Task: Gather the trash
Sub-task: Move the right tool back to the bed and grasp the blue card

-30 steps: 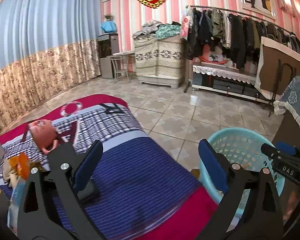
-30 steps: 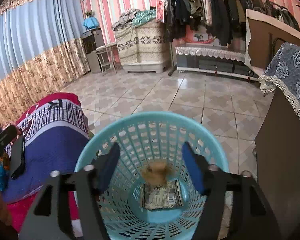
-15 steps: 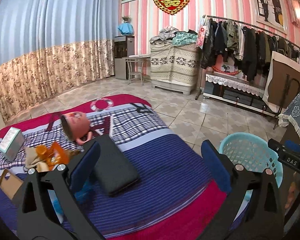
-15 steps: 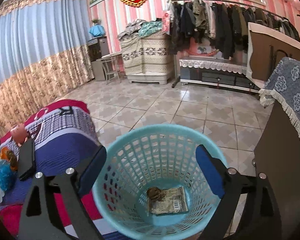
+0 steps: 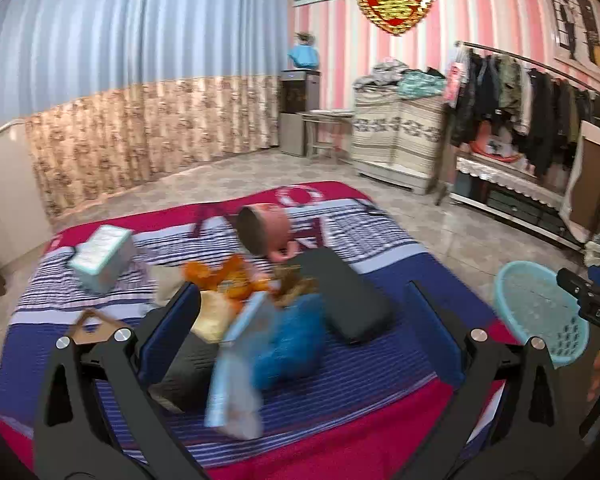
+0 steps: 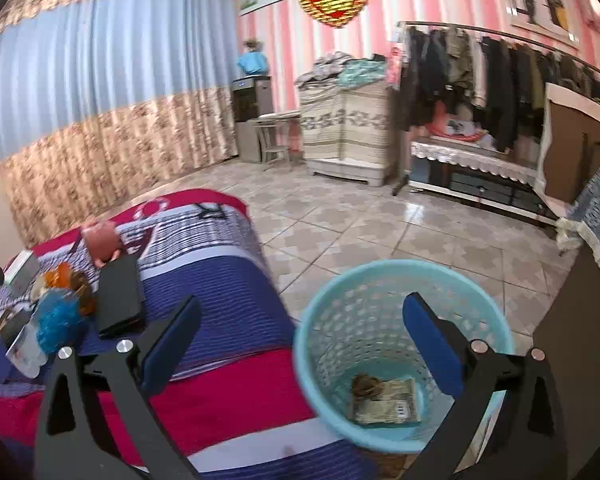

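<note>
A heap of trash lies on the striped blanket: a crumpled blue bag (image 5: 292, 344), a pale blue packet (image 5: 236, 364) and an orange wrapper (image 5: 224, 276). My left gripper (image 5: 304, 332) hovers open just short of the heap, with nothing pinched. The turquoise basket (image 6: 396, 267) stands on the floor beside the bed, holding a brown lump (image 6: 366, 384) and a flat printed packet (image 6: 388, 402). Above its near side hangs my right gripper (image 6: 302, 344), jaws still opening, with nothing between them. From the left wrist view the basket (image 5: 540, 312) sits far right.
A pink mug (image 5: 264, 232) lies on its side by a black case (image 5: 340, 292) and a small box (image 5: 102, 256). A dark cabinet (image 6: 572, 360) with a fringed cloth stands right of the basket. Tiled floor, a clothes rack and curtains lie beyond.
My left gripper has swung left, from the bed's edge to the heap. My right gripper let the brown lump drop into the basket, widened its jaws and drew back and up.
</note>
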Action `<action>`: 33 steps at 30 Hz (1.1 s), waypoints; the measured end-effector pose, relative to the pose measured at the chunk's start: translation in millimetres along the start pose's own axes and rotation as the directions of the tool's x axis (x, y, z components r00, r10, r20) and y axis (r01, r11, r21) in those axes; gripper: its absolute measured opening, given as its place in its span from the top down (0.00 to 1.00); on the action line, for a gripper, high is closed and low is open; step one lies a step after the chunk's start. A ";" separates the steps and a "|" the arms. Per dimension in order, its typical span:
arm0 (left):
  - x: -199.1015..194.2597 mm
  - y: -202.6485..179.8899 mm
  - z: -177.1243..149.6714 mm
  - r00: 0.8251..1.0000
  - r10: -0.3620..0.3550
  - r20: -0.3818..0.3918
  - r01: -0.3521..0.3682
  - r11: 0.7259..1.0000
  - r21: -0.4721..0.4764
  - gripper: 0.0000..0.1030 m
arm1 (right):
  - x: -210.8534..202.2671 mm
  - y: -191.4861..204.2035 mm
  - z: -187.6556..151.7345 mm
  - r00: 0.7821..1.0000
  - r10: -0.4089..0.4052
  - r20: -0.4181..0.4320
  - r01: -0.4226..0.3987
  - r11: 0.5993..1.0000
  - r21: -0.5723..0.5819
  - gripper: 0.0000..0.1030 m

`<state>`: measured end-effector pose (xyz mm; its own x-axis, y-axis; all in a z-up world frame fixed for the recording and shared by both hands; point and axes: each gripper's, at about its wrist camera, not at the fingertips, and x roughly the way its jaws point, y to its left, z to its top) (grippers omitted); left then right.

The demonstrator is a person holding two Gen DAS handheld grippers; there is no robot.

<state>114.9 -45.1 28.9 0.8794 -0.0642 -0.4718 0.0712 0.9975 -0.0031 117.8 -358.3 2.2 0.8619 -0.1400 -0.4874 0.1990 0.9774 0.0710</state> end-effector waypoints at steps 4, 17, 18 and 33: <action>-9.2 30.7 -7.0 0.998 0.059 -0.007 -0.059 0.998 -0.008 0.05 | 0.1 30.4 -6.0 0.999 0.032 -0.020 -0.033 0.998 -0.058 0.05; -25.1 110.6 -46.0 0.986 0.153 -0.065 -0.157 0.986 -0.059 0.05 | -9.0 95.8 -24.9 0.986 0.141 -0.086 -0.149 0.983 -0.109 0.04; -24.9 116.7 -48.0 0.985 0.160 -0.071 -0.165 0.984 -0.065 0.05 | -9.9 101.7 -25.8 0.985 0.146 -0.091 -0.157 0.981 -0.115 0.05; -16.8 162.7 -73.7 0.965 0.238 -0.115 -0.245 0.968 -0.053 0.05 | -8.1 211.6 -49.1 0.943 0.264 -0.203 -0.311 0.915 -0.258 0.05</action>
<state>77.0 120.6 -28.6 0.8110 0.1787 -0.5570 -0.1713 0.9830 0.0659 130.0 -142.6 -21.6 0.7708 0.1575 -0.6173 -0.2061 0.9785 -0.0076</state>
